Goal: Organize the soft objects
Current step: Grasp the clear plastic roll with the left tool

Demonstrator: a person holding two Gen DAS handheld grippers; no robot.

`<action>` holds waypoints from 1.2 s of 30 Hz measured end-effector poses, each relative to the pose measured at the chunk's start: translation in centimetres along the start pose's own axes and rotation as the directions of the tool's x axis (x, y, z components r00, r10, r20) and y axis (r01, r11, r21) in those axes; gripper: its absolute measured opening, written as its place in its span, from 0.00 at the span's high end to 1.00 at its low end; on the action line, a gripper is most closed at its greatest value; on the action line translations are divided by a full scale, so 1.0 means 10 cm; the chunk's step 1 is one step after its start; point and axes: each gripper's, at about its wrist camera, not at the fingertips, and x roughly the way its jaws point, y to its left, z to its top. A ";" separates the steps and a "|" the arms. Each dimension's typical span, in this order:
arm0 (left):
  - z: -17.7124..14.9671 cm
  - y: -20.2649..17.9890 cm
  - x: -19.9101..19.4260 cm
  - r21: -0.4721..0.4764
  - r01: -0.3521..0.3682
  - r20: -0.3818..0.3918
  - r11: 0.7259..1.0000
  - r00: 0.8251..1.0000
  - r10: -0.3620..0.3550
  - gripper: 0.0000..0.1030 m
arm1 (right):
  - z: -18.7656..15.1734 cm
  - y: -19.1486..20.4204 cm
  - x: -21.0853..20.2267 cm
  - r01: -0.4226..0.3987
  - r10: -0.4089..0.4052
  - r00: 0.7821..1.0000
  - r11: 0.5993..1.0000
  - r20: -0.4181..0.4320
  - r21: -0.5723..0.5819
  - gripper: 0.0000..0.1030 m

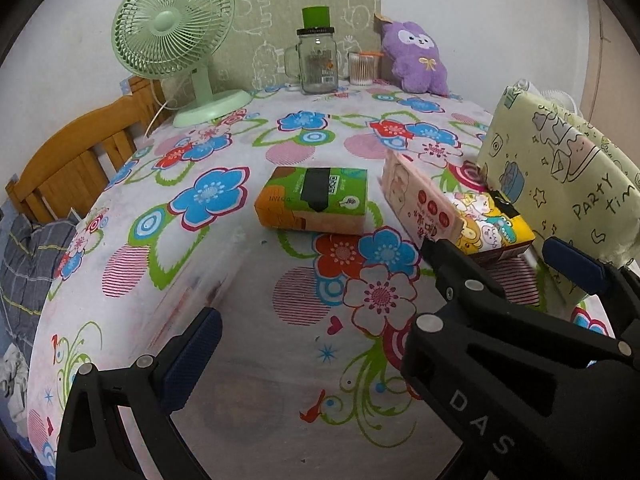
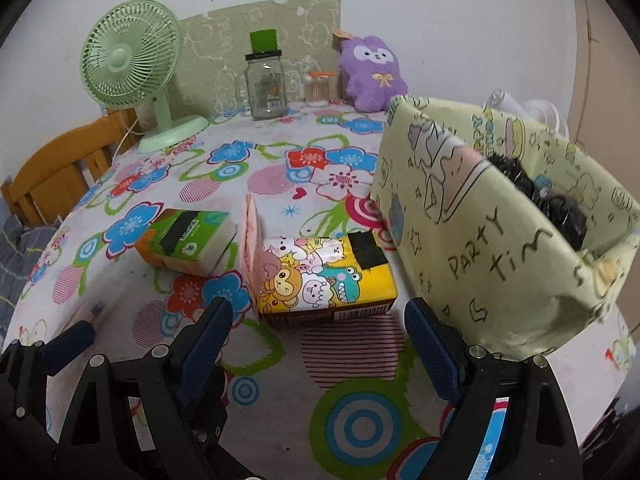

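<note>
Three soft tissue packs lie on the floral tablecloth. A green and orange pack [image 1: 314,200] [image 2: 188,240] lies flat in the middle. A pink pack [image 1: 420,200] [image 2: 252,236] stands on edge against a yellow cartoon pack [image 1: 492,220] [image 2: 324,276]. A green fabric bin [image 1: 560,184] [image 2: 492,232] stands at the right with something black inside. A purple plush toy [image 1: 416,56] [image 2: 372,76] leans at the back. My right gripper [image 2: 320,344] is open and empty just short of the yellow pack; it also shows in the left wrist view [image 1: 496,256]. My left gripper is open and empty, with one fingertip [image 1: 196,356] visible at the lower left.
A green desk fan [image 1: 176,48] [image 2: 132,68], a glass mug jar [image 1: 316,60] [image 2: 266,84] and a jar of cotton swabs [image 1: 362,68] [image 2: 318,88] stand at the back. A wooden chair [image 1: 80,156] [image 2: 56,168] sits at the table's left edge.
</note>
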 end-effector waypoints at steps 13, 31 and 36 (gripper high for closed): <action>0.00 0.03 0.05 0.013 0.033 -0.038 0.999 0.999 -0.033 0.01 | 0.00 0.02 0.14 -0.046 0.045 0.997 0.999 -0.062 -0.009 0.53; 0.14 0.19 -0.16 0.009 -0.012 0.032 1.000 0.999 0.012 0.04 | 0.17 0.20 -0.02 -0.131 0.130 0.991 0.990 -0.033 -0.052 0.63; 0.20 0.28 -0.17 -0.018 -0.044 0.041 0.999 0.998 0.045 0.05 | 0.26 0.24 -0.01 -0.114 0.113 0.993 0.992 -0.015 -0.053 0.63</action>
